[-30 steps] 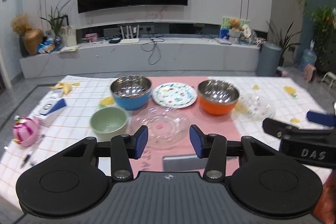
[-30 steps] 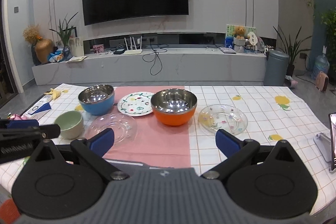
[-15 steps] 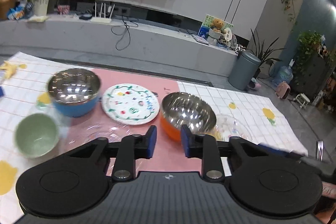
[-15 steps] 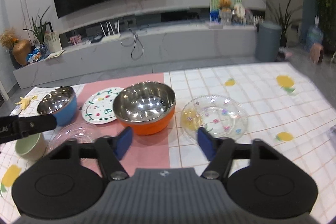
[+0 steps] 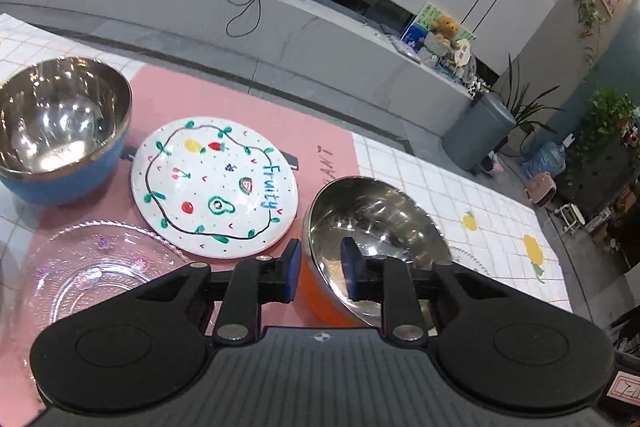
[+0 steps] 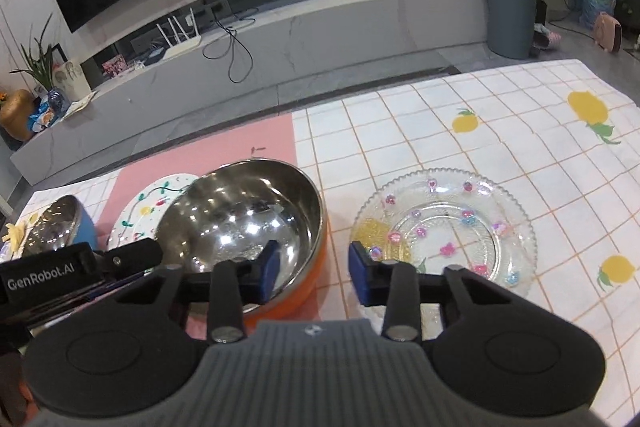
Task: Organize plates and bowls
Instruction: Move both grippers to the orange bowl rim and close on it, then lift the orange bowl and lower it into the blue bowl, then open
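Aimed at the orange bowl (image 5: 376,227), standing on the right edge of the pink mat (image 5: 224,95) near the middle of the table. Straddled at its left rim by the left gripper (image 5: 320,269), one finger inside and one outside, narrowly apart and seemingly not yet pinching. Straddled likewise at the right rim by the right gripper (image 6: 314,273), set wider apart. Likely to slip if pinched on that thin, slick steel lip, or to tip if lifted unevenly from the two sides. Could also bump the painted plate (image 5: 214,187) just beside on the left, or knock the glass plate (image 6: 444,227) near on the right, given a careless swing.
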`<state>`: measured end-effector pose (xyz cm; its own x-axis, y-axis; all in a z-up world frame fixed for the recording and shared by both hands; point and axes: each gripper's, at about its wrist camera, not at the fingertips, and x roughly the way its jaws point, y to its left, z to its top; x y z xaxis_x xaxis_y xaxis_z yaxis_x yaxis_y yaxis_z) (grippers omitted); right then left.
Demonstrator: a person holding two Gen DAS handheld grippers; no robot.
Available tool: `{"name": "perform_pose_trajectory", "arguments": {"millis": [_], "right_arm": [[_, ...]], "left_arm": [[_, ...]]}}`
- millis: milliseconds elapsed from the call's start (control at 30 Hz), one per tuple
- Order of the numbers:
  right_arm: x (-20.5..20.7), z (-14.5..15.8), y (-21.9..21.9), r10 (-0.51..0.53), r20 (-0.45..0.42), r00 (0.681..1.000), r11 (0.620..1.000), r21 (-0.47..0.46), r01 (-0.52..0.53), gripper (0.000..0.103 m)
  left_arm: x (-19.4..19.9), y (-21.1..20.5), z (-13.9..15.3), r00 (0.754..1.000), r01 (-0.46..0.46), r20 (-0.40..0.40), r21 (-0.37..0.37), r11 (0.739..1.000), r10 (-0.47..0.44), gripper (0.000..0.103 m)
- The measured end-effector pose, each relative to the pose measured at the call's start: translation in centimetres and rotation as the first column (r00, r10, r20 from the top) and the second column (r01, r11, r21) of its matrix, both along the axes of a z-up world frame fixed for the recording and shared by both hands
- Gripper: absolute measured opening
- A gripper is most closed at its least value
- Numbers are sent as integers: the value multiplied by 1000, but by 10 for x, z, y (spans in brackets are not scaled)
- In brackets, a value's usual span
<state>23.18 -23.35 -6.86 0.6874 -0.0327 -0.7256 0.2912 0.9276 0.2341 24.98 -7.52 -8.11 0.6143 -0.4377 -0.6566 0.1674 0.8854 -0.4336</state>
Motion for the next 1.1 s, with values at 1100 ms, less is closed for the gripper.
{"name": "perform_pose_trajectory", "arguments": {"millis": [1100], "right_arm": [[-157,42,85,162,18,987,952,259,-161,14]], "left_arm": [[-166,110,62,985,-172,18,11,985,171,11]]}}
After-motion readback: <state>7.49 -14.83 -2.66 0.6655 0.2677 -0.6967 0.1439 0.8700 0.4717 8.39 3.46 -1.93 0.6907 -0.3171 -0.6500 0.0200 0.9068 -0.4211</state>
